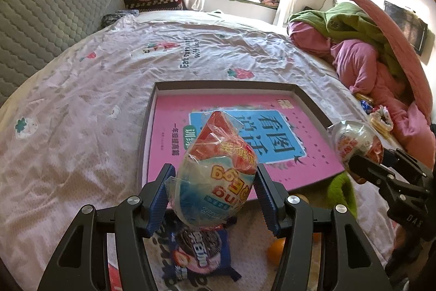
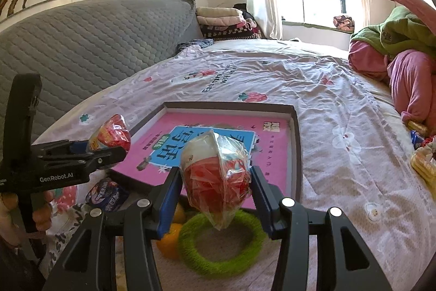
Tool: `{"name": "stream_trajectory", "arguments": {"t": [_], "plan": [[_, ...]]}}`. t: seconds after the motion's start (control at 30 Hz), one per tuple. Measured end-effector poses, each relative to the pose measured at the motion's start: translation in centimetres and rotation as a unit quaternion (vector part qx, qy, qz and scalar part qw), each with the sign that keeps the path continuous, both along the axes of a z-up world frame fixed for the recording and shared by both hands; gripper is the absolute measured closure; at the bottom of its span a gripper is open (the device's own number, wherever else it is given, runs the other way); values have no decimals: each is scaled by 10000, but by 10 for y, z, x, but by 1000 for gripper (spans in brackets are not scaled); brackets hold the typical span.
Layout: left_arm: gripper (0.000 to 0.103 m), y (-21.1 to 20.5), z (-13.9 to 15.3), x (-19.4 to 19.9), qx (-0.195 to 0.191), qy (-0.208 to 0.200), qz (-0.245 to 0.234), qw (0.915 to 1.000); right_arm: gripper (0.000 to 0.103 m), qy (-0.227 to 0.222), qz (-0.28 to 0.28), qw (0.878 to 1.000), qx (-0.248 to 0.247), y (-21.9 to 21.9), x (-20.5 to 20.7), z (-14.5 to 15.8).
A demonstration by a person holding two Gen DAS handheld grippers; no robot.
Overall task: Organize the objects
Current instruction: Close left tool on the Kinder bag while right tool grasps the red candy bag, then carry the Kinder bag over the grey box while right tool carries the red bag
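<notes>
On the bed (image 1: 81, 105), largest item first: I am steering toward the shallow box (image 1: 152, 111) lined with a pink book (image 1: 299, 154). Left gripper (image 1: 212, 195) is pinching a wrapped egg snack (image 1: 215, 168); right gripper (image 2: 216, 192) is pinching a second wrapped egg (image 2: 218, 173), both hovering at the box's near edge. Risk: slick wrap is likely slipping, dropping one short. Only the right view is showing the green ring (image 2: 220, 261); the left shows the cookie packet (image 1: 199, 252) plainly.
</notes>
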State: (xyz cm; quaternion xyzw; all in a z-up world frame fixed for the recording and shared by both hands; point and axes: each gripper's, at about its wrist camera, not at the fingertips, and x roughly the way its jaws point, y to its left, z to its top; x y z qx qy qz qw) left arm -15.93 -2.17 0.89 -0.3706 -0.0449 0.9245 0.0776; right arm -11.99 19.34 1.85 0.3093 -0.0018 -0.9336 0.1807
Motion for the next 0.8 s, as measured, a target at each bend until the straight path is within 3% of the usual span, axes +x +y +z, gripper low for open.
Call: {"name": "stream_trajectory", "arguments": {"t": [0.4,0.8], "plan": [[43,-9,-11,-20,-58,-170,103,9998,52,-52,-130,9996,226,6,-26,-7],[43,-12,-27,-41,-250,-337,172,9990,52,-329,-343,9973,556,8,-49,-32]]}}
